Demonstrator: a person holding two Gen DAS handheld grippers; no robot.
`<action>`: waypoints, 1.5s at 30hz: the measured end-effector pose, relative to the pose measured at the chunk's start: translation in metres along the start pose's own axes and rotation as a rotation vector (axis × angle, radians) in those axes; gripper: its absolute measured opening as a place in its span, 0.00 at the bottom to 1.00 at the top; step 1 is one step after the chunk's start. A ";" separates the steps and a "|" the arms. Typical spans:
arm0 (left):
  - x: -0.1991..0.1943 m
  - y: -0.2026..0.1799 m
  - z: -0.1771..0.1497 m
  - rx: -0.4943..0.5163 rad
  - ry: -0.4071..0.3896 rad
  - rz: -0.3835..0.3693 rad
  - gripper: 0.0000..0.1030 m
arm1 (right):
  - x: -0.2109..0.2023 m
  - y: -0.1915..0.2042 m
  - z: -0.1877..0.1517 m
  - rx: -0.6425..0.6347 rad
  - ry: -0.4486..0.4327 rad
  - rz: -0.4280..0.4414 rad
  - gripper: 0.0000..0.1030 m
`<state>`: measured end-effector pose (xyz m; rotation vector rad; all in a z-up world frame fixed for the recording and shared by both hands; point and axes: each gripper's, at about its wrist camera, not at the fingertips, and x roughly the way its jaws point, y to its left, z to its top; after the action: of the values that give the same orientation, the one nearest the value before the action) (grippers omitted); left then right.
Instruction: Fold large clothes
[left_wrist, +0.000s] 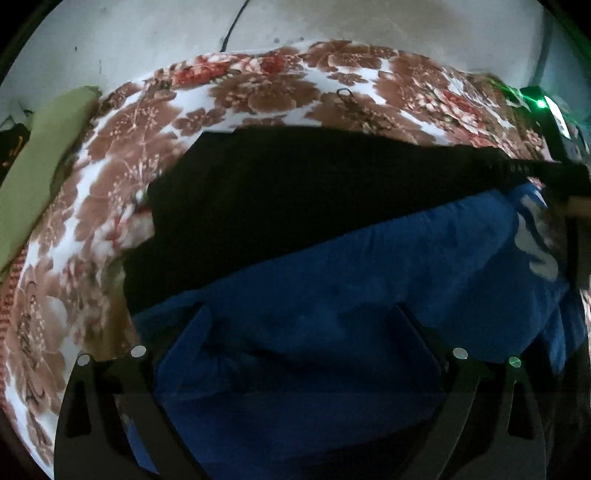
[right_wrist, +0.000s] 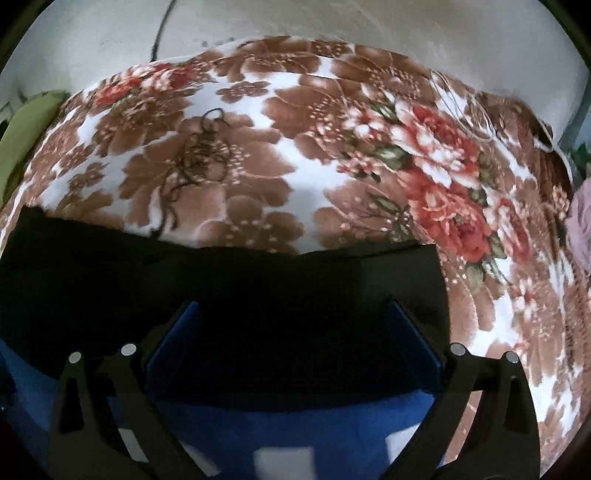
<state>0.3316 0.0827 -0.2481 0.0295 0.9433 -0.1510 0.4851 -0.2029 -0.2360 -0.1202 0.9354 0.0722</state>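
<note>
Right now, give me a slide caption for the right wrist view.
Right gripper, jaws open, over a black cloth and blue garment on a floral blanket.

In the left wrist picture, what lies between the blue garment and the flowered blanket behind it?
A black garment lies between the blue garment and the flowered blanket; the left wrist view shows this.

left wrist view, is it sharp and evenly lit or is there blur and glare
Left wrist view: dim, fisheye-bent, a green light flaring at the right edge, the black garment a detail-less mass. Right wrist view: soft motion blur on the floral brown-and-white blanket, and the blue garment smeared.
</note>
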 end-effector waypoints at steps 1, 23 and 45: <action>-0.001 -0.001 -0.004 0.039 0.002 0.001 0.92 | 0.003 -0.005 0.001 0.014 0.002 0.006 0.95; -0.100 -0.022 -0.044 -0.072 -0.034 0.090 0.95 | -0.160 -0.026 -0.110 -0.086 -0.176 0.098 0.95; -0.226 0.014 -0.270 -0.177 0.282 0.181 0.95 | -0.247 -0.040 -0.369 -0.176 0.238 0.185 0.95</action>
<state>-0.0138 0.1474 -0.2249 -0.0286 1.2268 0.1074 0.0490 -0.2945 -0.2512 -0.2076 1.1763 0.3175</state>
